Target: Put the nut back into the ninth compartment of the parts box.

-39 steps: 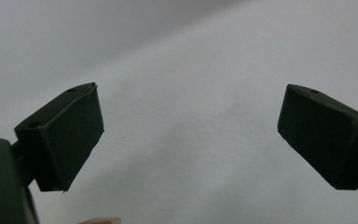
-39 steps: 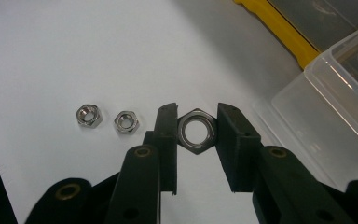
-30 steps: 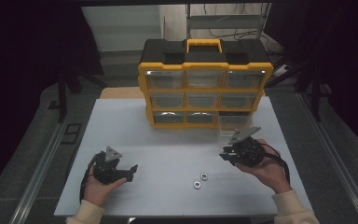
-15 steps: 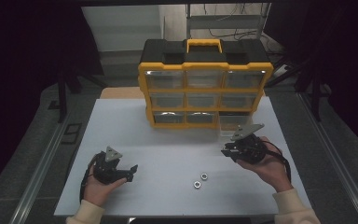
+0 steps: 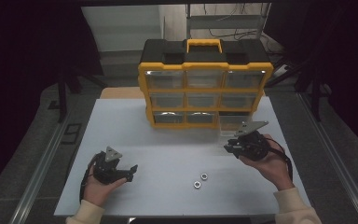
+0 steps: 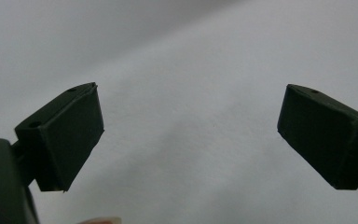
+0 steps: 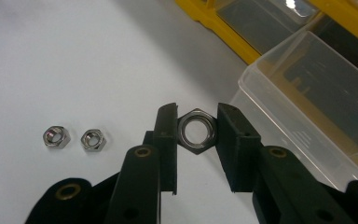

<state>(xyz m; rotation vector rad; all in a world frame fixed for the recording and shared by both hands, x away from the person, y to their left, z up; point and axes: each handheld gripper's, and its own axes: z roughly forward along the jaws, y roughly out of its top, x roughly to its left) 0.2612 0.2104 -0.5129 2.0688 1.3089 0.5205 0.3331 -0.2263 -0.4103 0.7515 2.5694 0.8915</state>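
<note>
The right gripper (image 7: 196, 135) is clamped on a large hex nut (image 7: 196, 130), its two jaws pressing the nut's opposite flats so the bore faces the camera. Since a second ago that hand has edged a little toward the organiser, and the nut now hangs just beside the pulled-out clear drawer (image 7: 307, 107) at the bottom right of the yellow organiser (image 5: 205, 84). That shift suggests the carry is nearly over and a drop into the drawer comes next. Two smaller nuts (image 7: 74, 138) lie side by side on the white table (image 5: 168, 140), well apart from the drawer, probably next in line. The left gripper (image 5: 131, 171) rests low at the table's near left, jaws wide apart and empty, unmoved.
</note>
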